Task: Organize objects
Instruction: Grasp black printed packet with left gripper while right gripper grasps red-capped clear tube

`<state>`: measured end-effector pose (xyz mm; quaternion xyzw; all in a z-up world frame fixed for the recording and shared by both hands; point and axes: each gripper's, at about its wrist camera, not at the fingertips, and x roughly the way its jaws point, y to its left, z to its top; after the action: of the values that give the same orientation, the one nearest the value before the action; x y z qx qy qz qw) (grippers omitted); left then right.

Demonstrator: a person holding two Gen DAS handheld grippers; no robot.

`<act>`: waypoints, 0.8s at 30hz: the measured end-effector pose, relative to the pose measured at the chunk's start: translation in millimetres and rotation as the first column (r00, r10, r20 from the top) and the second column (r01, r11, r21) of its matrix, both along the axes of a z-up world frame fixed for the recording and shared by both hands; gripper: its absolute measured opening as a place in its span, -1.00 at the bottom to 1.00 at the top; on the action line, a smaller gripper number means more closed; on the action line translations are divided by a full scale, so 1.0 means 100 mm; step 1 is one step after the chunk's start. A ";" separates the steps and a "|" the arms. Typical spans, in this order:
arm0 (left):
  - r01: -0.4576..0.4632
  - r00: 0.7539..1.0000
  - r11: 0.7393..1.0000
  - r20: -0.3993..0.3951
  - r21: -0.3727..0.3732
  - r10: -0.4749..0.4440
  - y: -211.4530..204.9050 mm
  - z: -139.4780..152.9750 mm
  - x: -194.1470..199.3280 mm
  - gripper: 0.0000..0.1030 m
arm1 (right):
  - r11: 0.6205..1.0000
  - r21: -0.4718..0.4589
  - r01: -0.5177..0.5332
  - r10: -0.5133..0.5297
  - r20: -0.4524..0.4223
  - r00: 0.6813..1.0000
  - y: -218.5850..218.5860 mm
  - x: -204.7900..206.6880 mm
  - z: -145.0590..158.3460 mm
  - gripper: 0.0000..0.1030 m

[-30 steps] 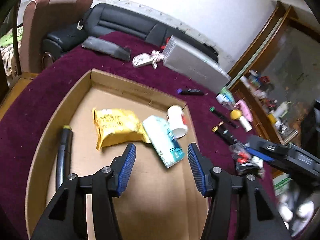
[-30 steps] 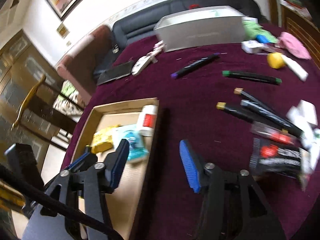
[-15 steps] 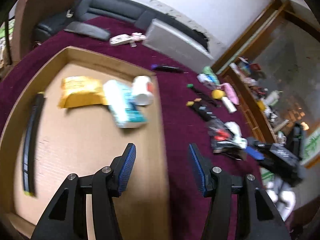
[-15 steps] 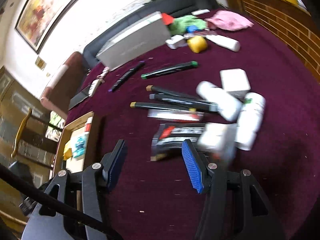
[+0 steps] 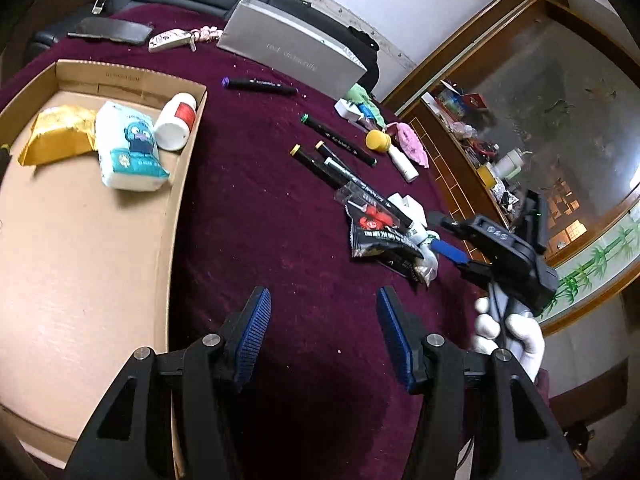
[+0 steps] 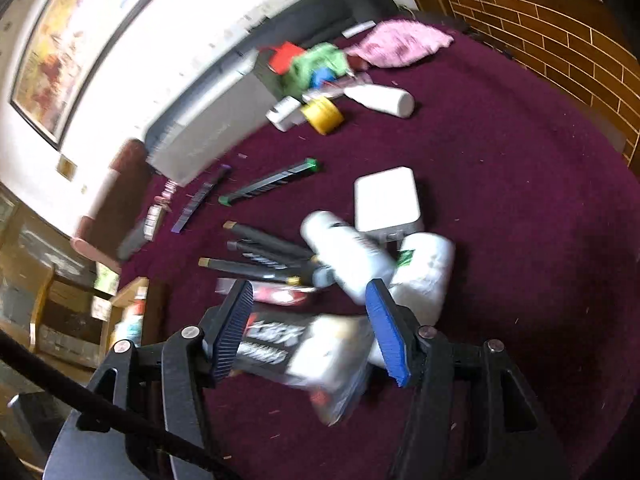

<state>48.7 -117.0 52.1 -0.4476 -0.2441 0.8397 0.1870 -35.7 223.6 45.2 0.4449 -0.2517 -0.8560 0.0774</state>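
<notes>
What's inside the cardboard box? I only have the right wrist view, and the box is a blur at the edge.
Observer: The left wrist view shows the cardboard box holding a yellow packet, a tissue pack and a white bottle with a red label.
Operator: Is the left gripper carrying anything?
Observer: No, it is open, with only maroon cloth between its fingers, beside the box.
Operator: What is holding the right gripper?
Observer: A white-gloved hand grips its handle.
</notes>
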 end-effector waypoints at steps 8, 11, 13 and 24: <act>-0.023 1.000 1.000 0.020 -0.018 0.024 -0.03 -0.04 -0.02 -0.05 | 0.888 -0.307 -0.342 0.370 0.036 0.929 -0.62 0.09 -0.29 0.16; -0.027 0.999 0.999 0.019 -0.037 0.028 -0.02 -0.05 -0.03 -0.05 | 0.884 -0.268 -0.383 0.396 -0.004 0.918 -0.72 0.15 -0.19 0.16; -0.024 1.000 0.999 0.018 -0.049 0.025 0.00 -0.06 -0.06 -0.05 | 0.923 -0.174 -0.343 0.344 -0.026 0.939 -0.67 0.15 -0.09 0.16; 0.007 0.999 0.999 0.047 -0.037 -0.005 0.12 -0.15 -0.09 -0.05 | 0.955 0.061 -0.289 0.289 0.010 0.957 -0.80 -0.50 -0.09 0.16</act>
<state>39.5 -105.2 36.6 -0.4712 -0.2313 0.8329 0.1753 -85.9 143.6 36.1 0.4794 -0.1575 -0.8426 0.1881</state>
